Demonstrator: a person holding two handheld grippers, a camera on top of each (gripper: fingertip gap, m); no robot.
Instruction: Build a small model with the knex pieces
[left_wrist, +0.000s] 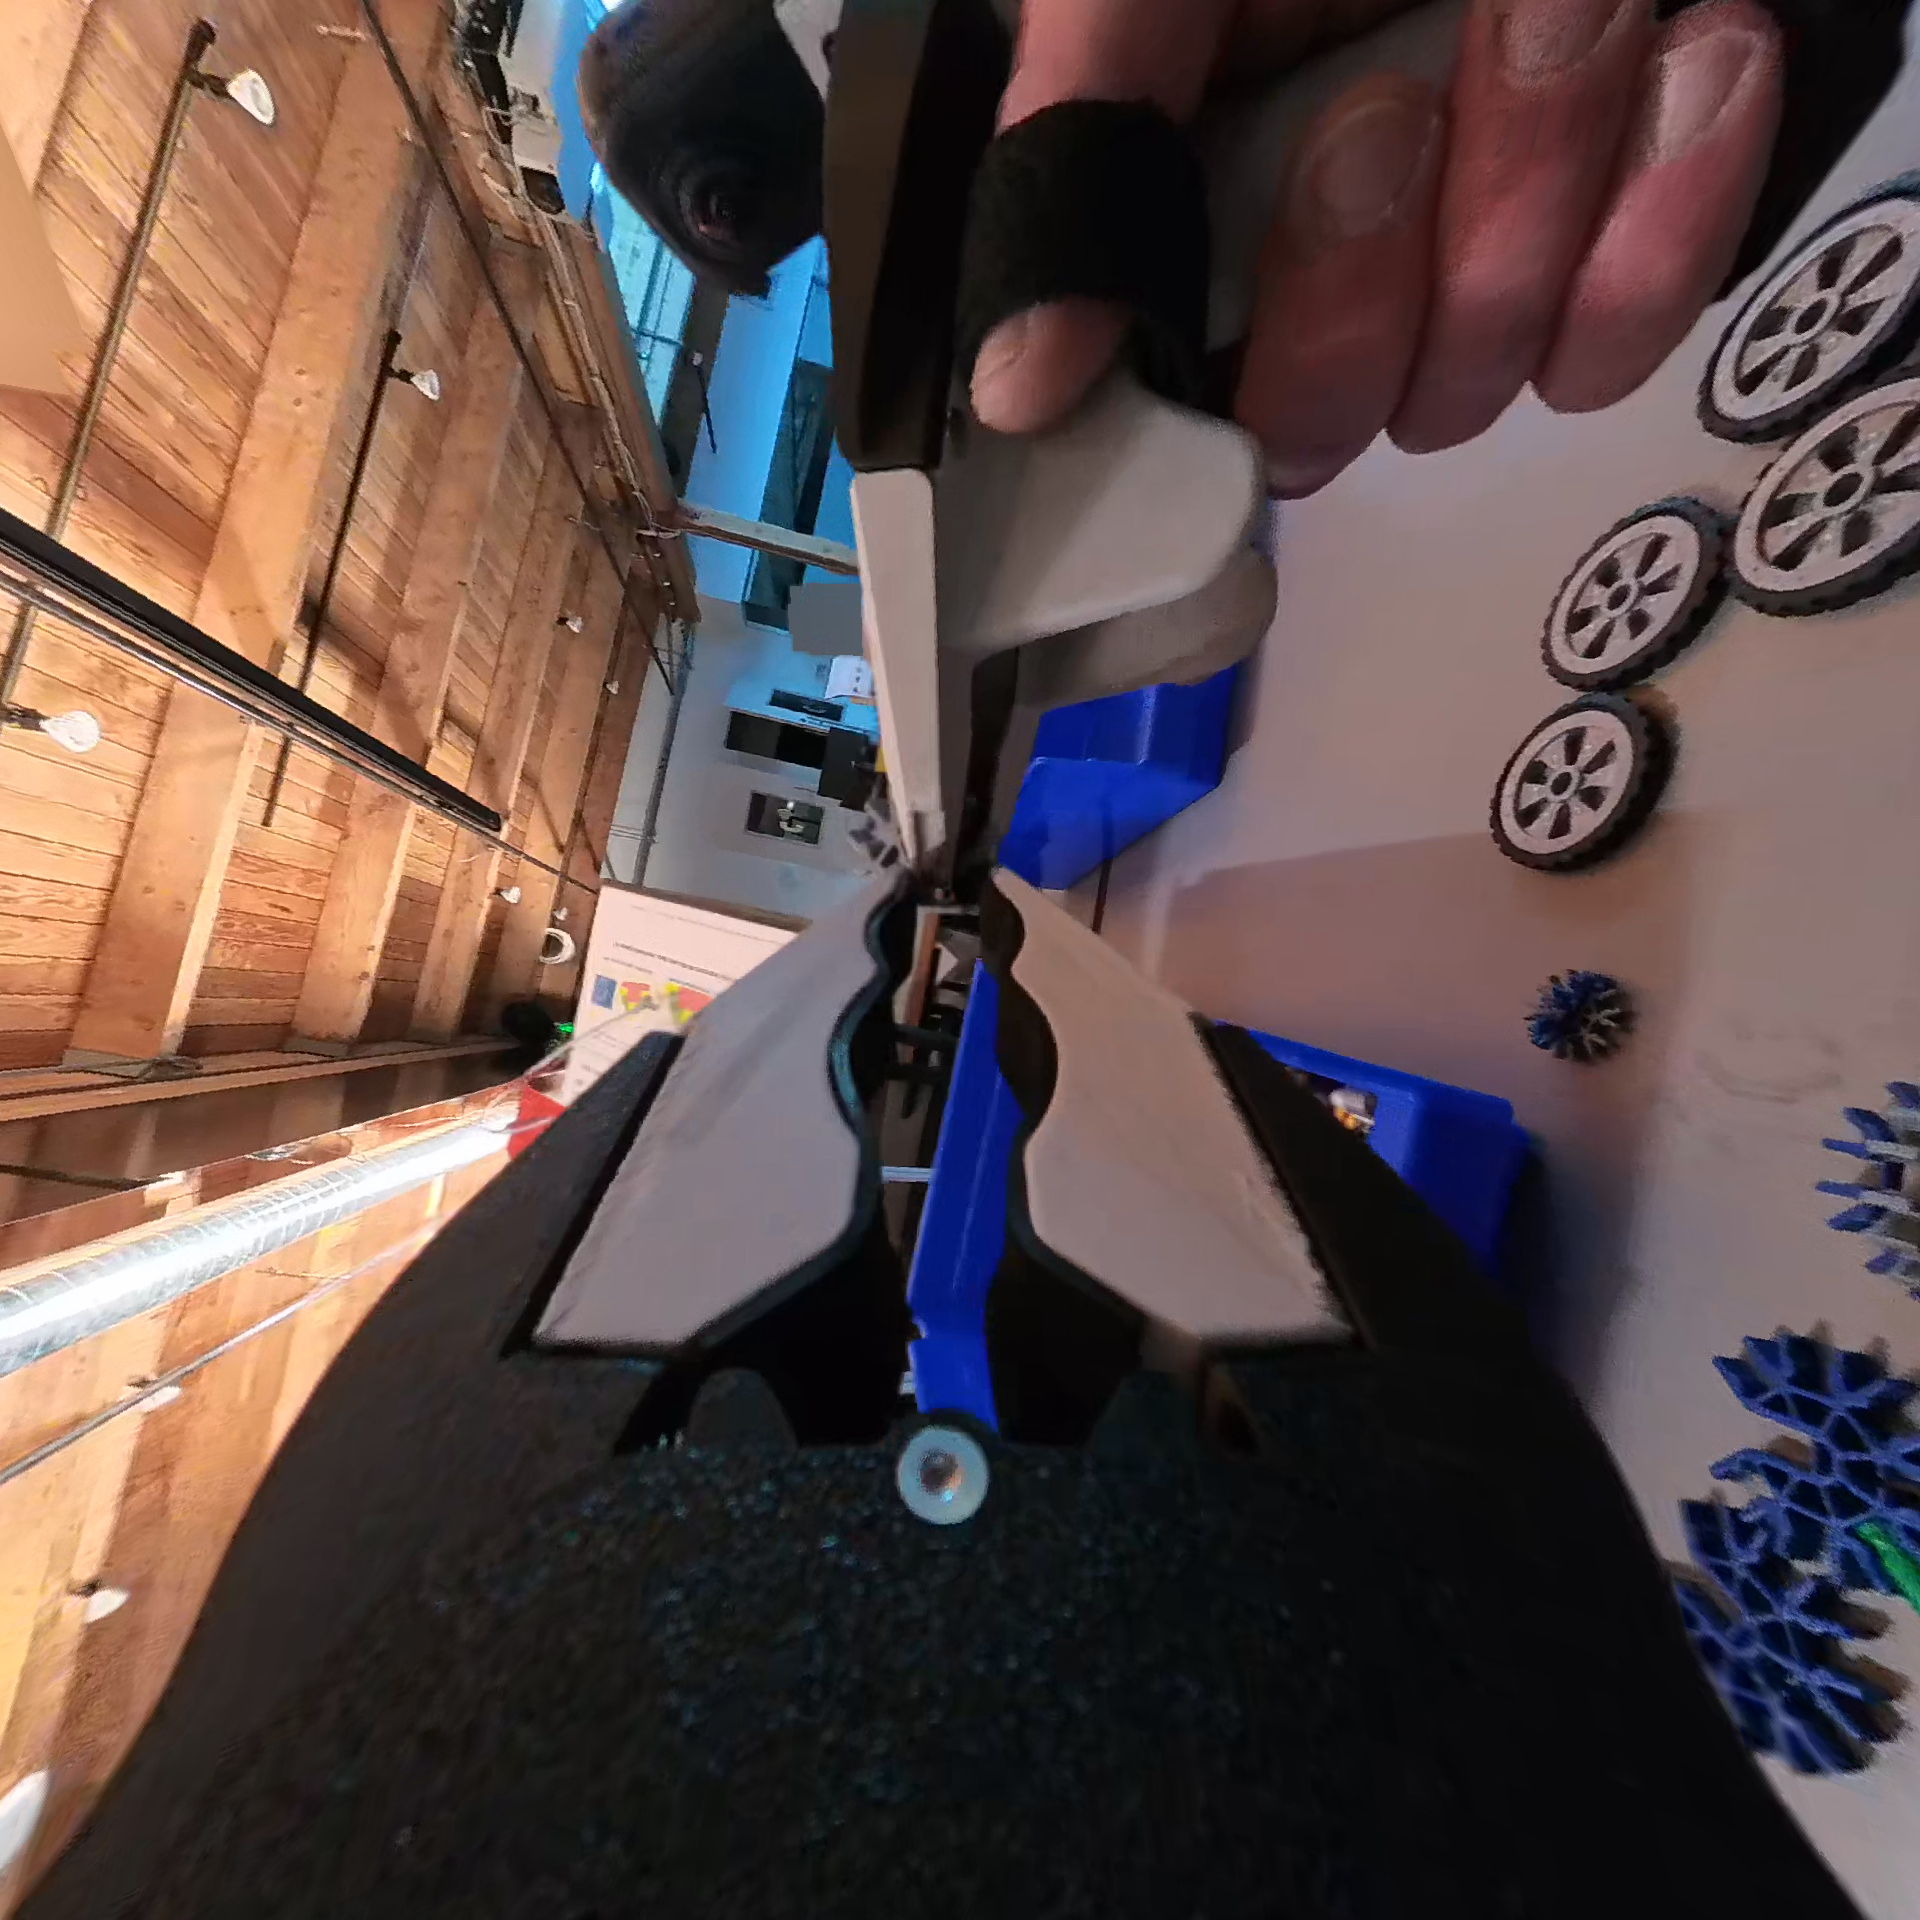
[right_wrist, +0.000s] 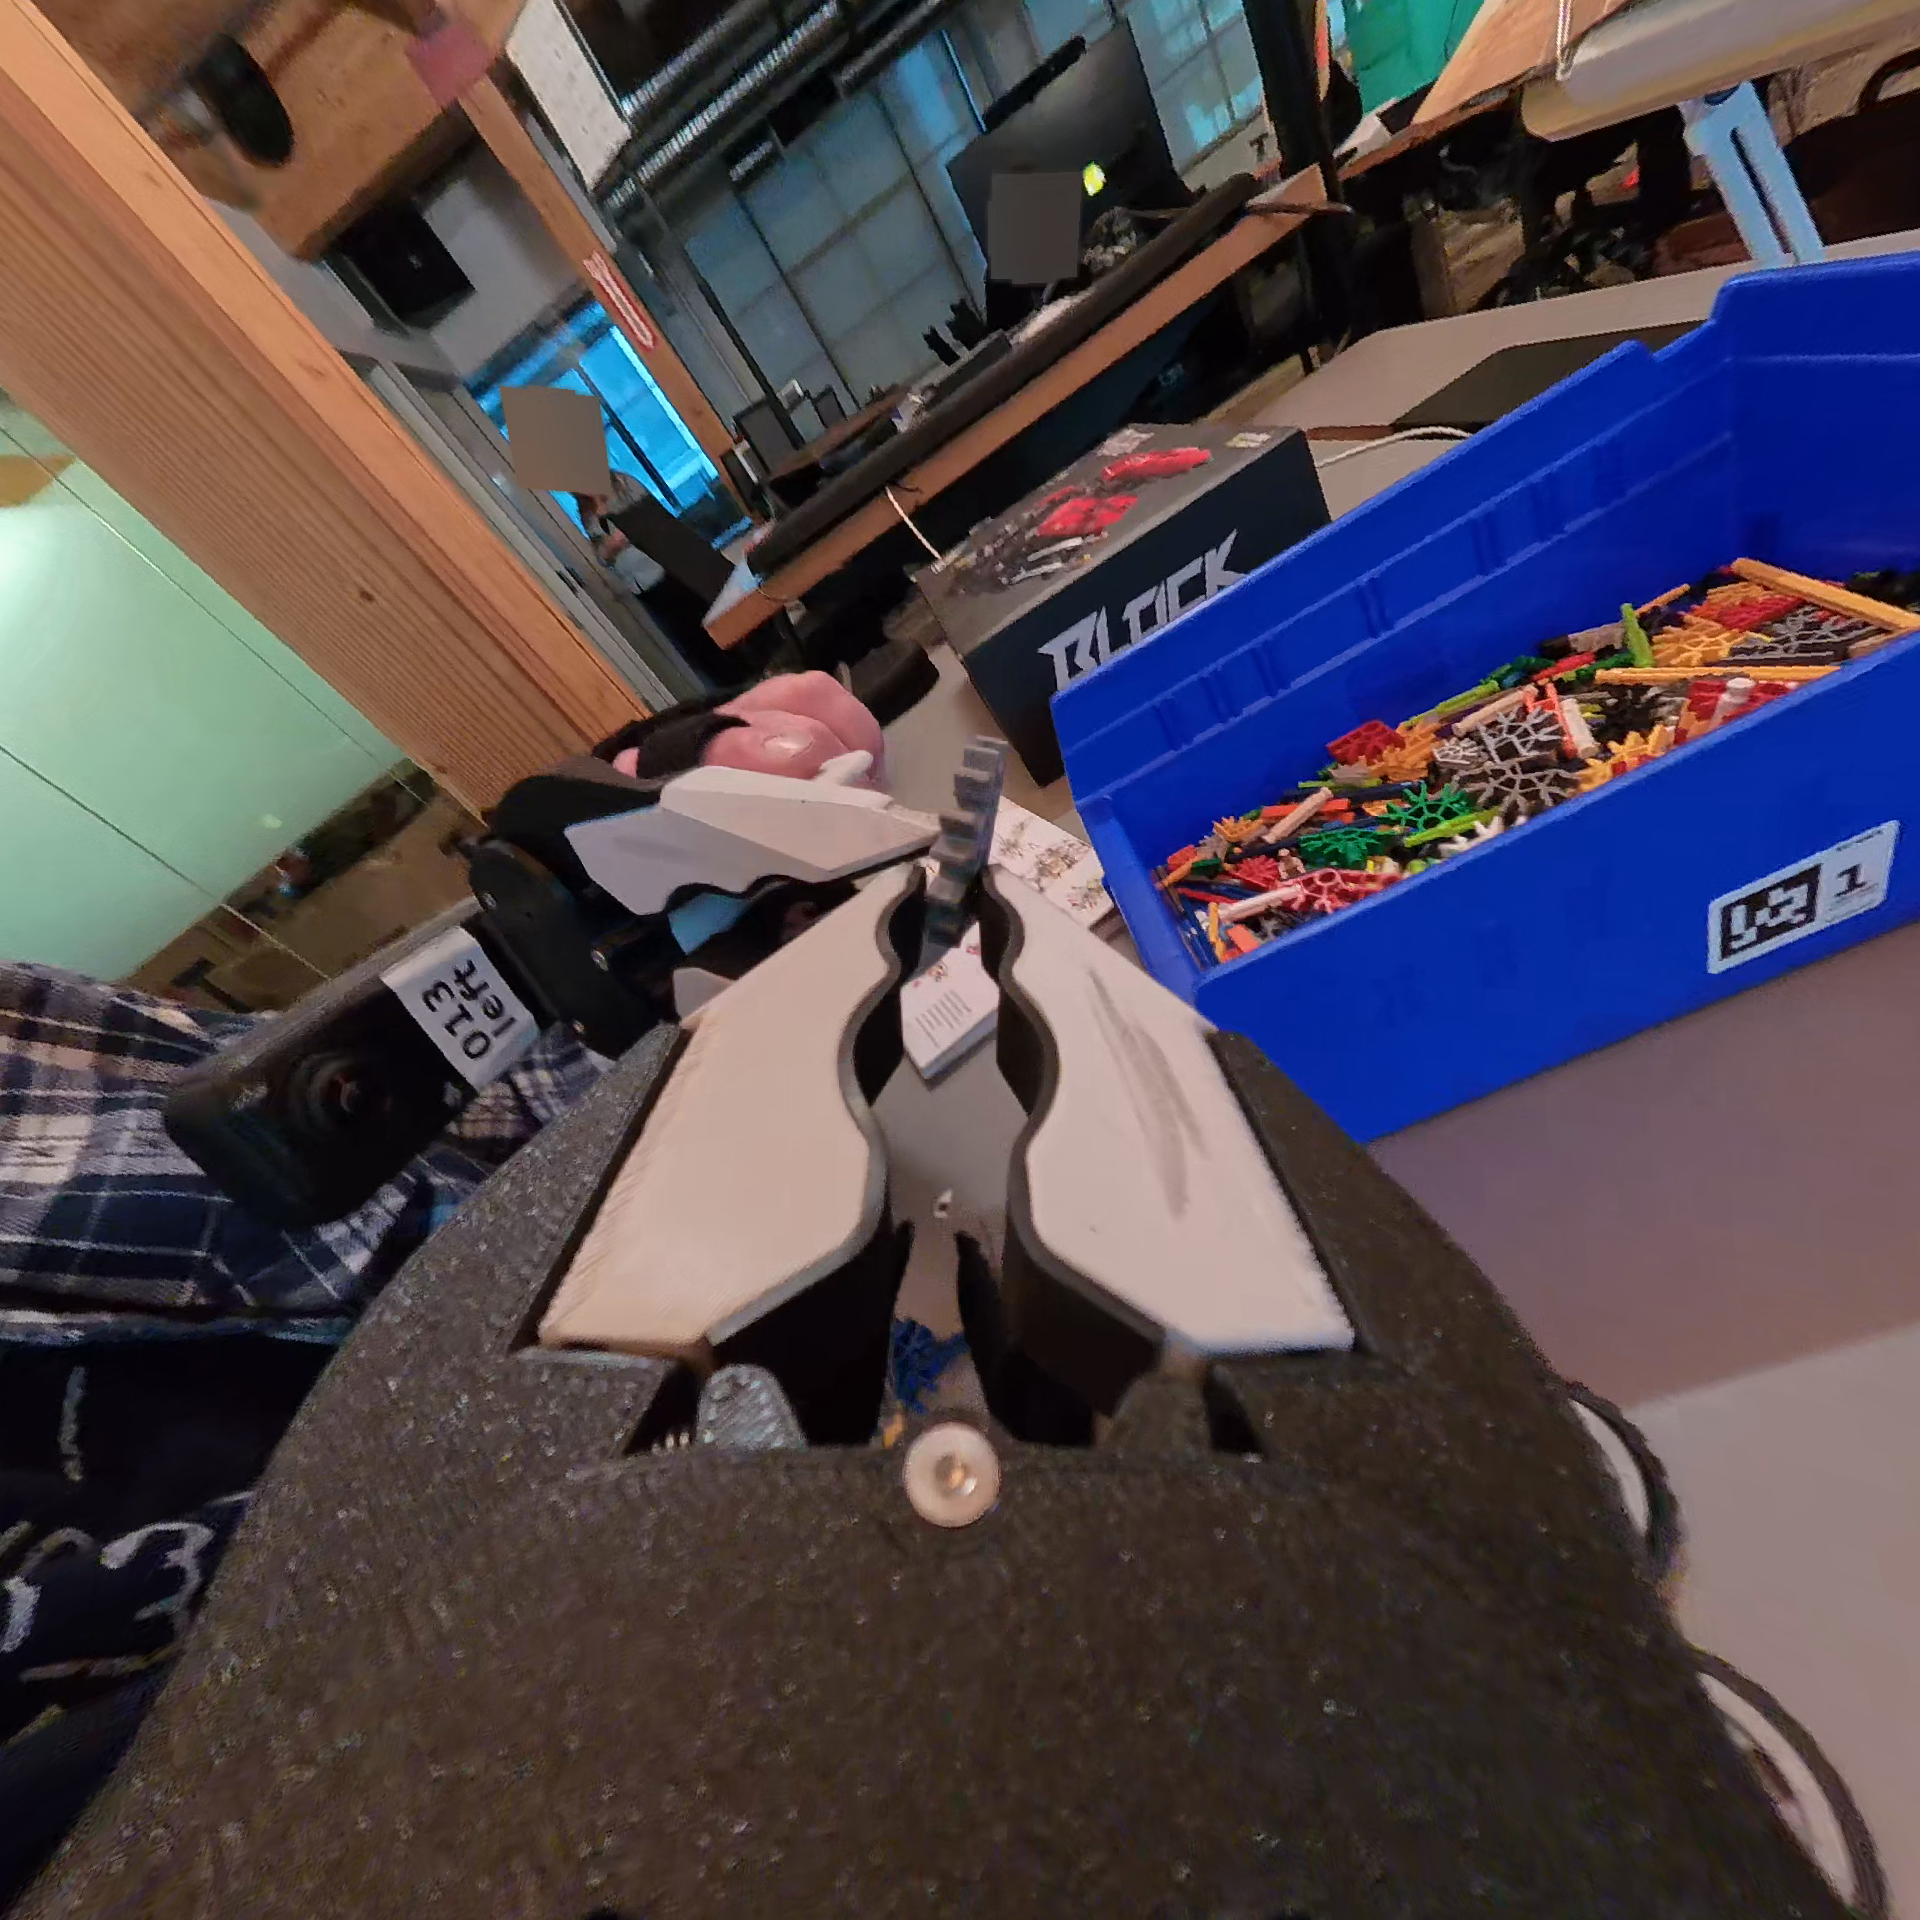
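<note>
My right gripper (right_wrist: 951, 883) is shut on a grey toothed connector piece (right_wrist: 966, 821) and holds it upright above the table. My left gripper (left_wrist: 948, 891) comes in from the left in the right wrist view (right_wrist: 914, 836). Its jaws are nearly closed and its tips sit against the same grey connector (left_wrist: 878, 840). In the left wrist view the right gripper (left_wrist: 935, 847) reaches down from above, held by a hand (left_wrist: 1455, 229). The two grippers' tips meet at the piece.
A blue bin (right_wrist: 1455, 997) of mixed colourful construction pieces stands to the right, with a black box (right_wrist: 1143, 603) behind it and a booklet (right_wrist: 940, 1013) under the grippers. Several grey wheels (left_wrist: 1579, 781) and blue connectors (left_wrist: 1808, 1496) lie on the table (left_wrist: 1403, 935). Only a small space, under 4 cm, lies between the two pairs of fingers.
</note>
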